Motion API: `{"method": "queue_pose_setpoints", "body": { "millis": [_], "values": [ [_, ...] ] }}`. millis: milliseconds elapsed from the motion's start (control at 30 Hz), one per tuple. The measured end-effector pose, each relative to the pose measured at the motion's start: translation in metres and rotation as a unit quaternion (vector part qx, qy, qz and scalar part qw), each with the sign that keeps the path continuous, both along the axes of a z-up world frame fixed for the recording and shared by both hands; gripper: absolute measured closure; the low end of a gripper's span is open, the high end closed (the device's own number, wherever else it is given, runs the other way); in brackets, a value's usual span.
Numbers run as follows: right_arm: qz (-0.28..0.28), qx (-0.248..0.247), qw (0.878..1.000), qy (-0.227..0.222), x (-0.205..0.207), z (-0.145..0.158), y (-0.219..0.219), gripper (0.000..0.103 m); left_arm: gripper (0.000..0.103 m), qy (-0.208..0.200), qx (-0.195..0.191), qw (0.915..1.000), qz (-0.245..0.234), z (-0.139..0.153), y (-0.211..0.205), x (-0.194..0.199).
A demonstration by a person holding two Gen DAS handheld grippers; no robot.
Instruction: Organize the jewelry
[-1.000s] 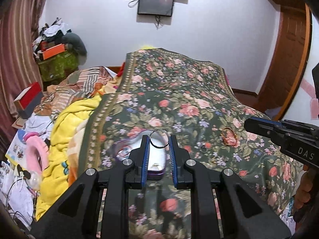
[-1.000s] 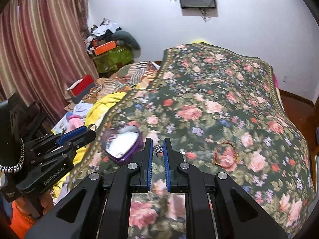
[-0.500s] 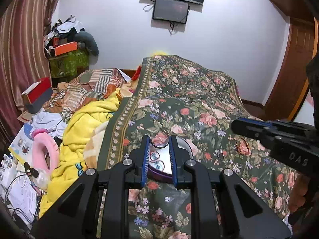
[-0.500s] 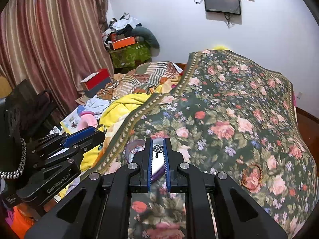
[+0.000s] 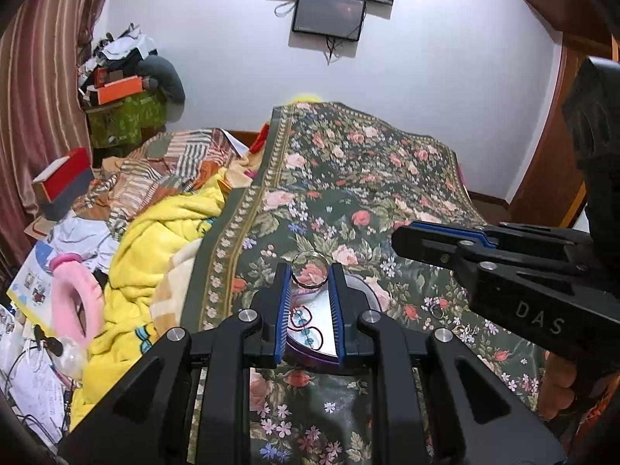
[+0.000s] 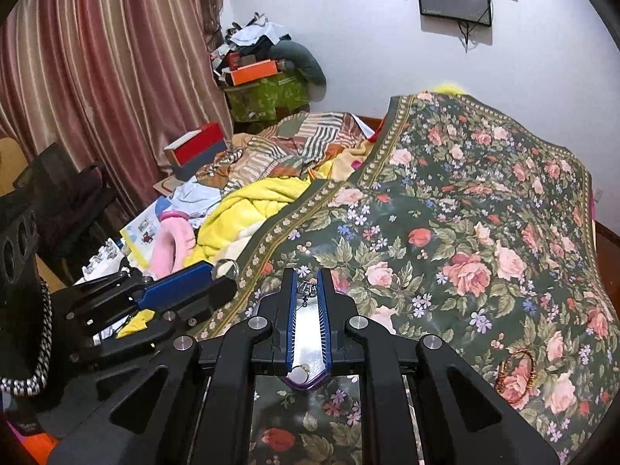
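My left gripper (image 5: 309,276) is shut on a silver ring (image 5: 310,274) held at its fingertips, above a purple-rimmed mirrored tray (image 5: 362,290) on the floral bedspread (image 5: 348,178). A beaded red-and-teal piece (image 5: 304,319) lies in the tray. My right gripper (image 6: 307,290) is shut on a small silver ornate piece (image 6: 307,291), also over the tray (image 6: 306,339), where a small ring (image 6: 300,370) rests. The right gripper (image 5: 438,240) shows at the right of the left wrist view. A gold bangle (image 6: 517,376) and a small ring (image 5: 436,312) lie on the bedspread.
A yellow blanket (image 5: 155,263), striped bedding (image 5: 162,166) and a pink padded ring (image 5: 73,302) lie to the left. A red box (image 6: 195,149) and cluttered boxes (image 6: 263,89) stand by the curtain. A screen (image 5: 329,9) hangs on the wall.
Both grippers have travelled left across the bedspread with their pieces held; the tray now lies directly beneath them and the gold bangle has slipped to the right.
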State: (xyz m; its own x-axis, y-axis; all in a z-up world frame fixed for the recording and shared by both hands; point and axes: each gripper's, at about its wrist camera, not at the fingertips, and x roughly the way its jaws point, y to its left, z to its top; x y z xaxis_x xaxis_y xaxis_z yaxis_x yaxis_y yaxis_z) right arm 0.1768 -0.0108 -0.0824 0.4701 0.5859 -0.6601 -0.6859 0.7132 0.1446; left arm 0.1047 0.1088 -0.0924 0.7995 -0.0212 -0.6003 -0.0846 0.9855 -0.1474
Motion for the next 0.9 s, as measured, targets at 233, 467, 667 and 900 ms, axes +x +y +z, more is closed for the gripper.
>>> {"method": "queue_pose_setpoints", "body": {
  "millis": [233,467,667,900],
  "values": [
    [0.000,-0.009,1.000,0.025,0.013,-0.019,0.004,0.094,0.085,0.026,-0.004,0.9996,-0.013,-0.022,-0.005,0.017],
    [0.004,-0.015,0.999,0.047,0.022,-0.034,0.007,0.094,0.085,0.050,-0.016,0.9986,-0.011,-0.039,-0.003,0.027],
    [0.011,-0.018,0.998,0.054,0.023,-0.041,0.008,0.094,0.085,0.058,-0.020,0.9980,-0.013,-0.045,-0.004,0.029],
    [0.020,-0.020,0.998,0.061,0.025,-0.041,0.007,0.092,0.085,0.062,-0.029,0.9976,-0.013,-0.048,-0.006,0.029]
  ]
}}
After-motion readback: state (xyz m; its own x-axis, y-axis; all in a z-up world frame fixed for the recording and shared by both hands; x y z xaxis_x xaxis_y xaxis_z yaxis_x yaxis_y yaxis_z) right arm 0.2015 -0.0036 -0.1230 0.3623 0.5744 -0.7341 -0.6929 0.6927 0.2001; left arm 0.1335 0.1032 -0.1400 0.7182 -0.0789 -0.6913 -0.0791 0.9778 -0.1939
